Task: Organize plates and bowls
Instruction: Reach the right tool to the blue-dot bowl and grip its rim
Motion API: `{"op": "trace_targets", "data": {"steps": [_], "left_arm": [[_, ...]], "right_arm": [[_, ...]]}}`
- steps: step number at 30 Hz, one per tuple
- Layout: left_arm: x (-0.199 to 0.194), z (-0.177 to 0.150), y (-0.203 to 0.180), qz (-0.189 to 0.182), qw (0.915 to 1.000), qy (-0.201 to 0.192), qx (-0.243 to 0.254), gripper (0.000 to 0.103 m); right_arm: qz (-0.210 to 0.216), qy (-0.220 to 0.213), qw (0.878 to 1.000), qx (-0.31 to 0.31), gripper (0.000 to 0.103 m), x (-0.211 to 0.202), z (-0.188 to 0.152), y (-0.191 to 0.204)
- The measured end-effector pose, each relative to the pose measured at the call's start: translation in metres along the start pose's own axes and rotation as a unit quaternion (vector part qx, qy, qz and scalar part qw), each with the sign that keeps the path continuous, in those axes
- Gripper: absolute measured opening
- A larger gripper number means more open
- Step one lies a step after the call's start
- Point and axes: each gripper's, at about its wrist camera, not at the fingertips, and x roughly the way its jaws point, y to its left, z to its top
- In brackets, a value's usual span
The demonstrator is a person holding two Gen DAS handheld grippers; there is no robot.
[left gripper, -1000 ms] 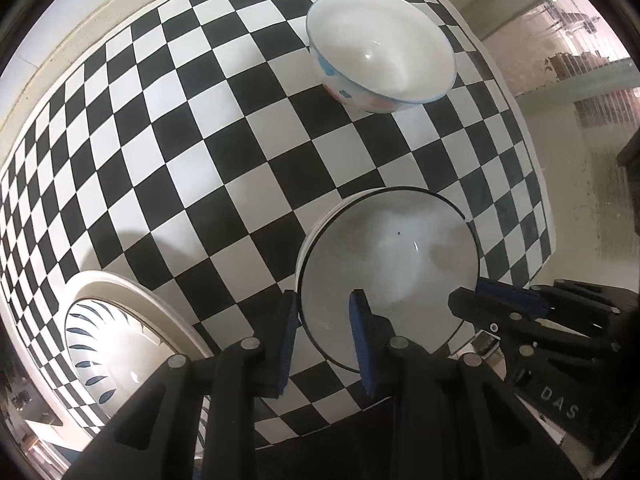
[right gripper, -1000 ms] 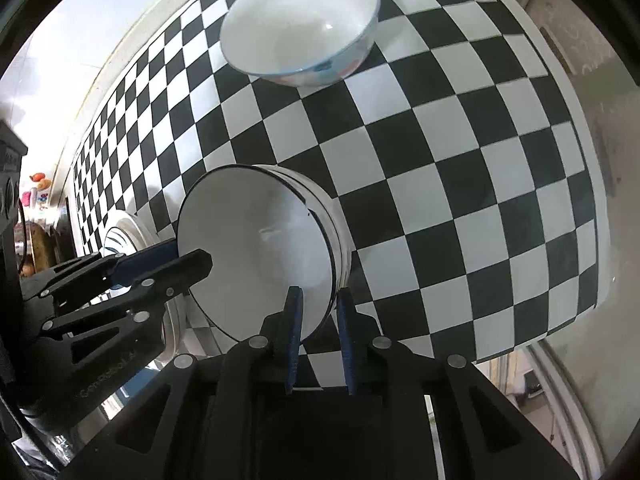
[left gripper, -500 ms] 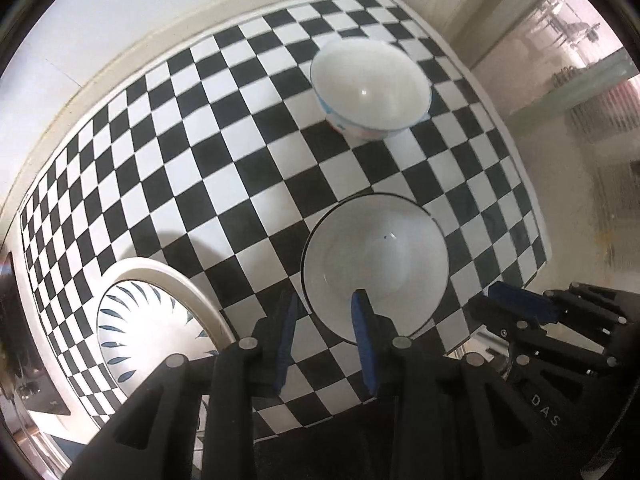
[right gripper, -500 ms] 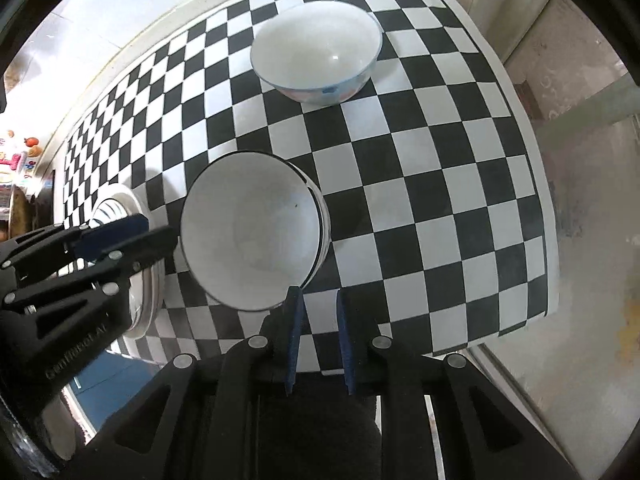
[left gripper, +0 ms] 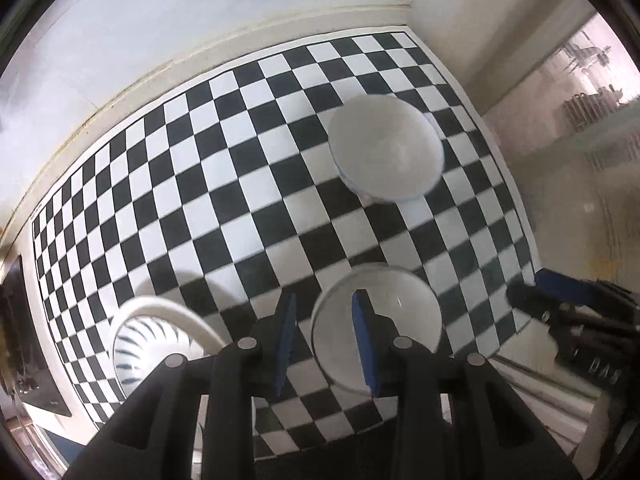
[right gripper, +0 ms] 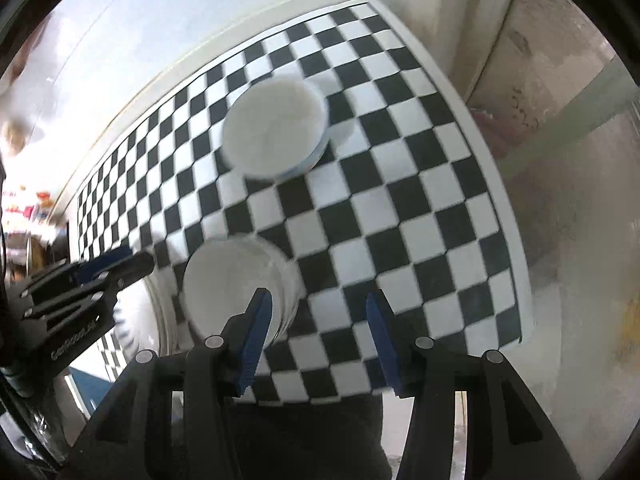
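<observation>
Checkered cloth (left gripper: 248, 184) bears two bowls, one plate (left gripper: 140, 344); left hand-held gripper (left gripper: 323, 340) narrow, right (right gripper: 318, 336) opening, empty.

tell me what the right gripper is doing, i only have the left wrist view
observer: the right gripper has its jaws opening, with nothing between them.
operator: is it off the near bowl
observer: looks so. the near bowl sits on the checkered cloth, behind that gripper's left finger, and no pad presses on it.
operator: where's my left gripper from outside
observer: the left gripper hangs left of that bowl, above the patterned plate.
</observation>
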Motion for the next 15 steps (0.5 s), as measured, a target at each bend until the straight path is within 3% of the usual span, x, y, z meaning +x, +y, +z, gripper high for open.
{"op": "trace_targets", "data": {"steps": [7, 15], "left_arm": [[0.032, 0.059, 0.011, -0.033, 0.9990, 0.025, -0.019, 0.027], [0.084, 0.121, 0.029, -0.070, 0.9943, 0.066, -0.046, 0.027]], "right_arm": [[0.000, -0.011, 0.999, 0.038, 0.052, 0.024, 0.058, -0.030], [0.030, 0.006, 0.998, 0.061, 0.052, 0.060, 0.108, -0.039]]}}
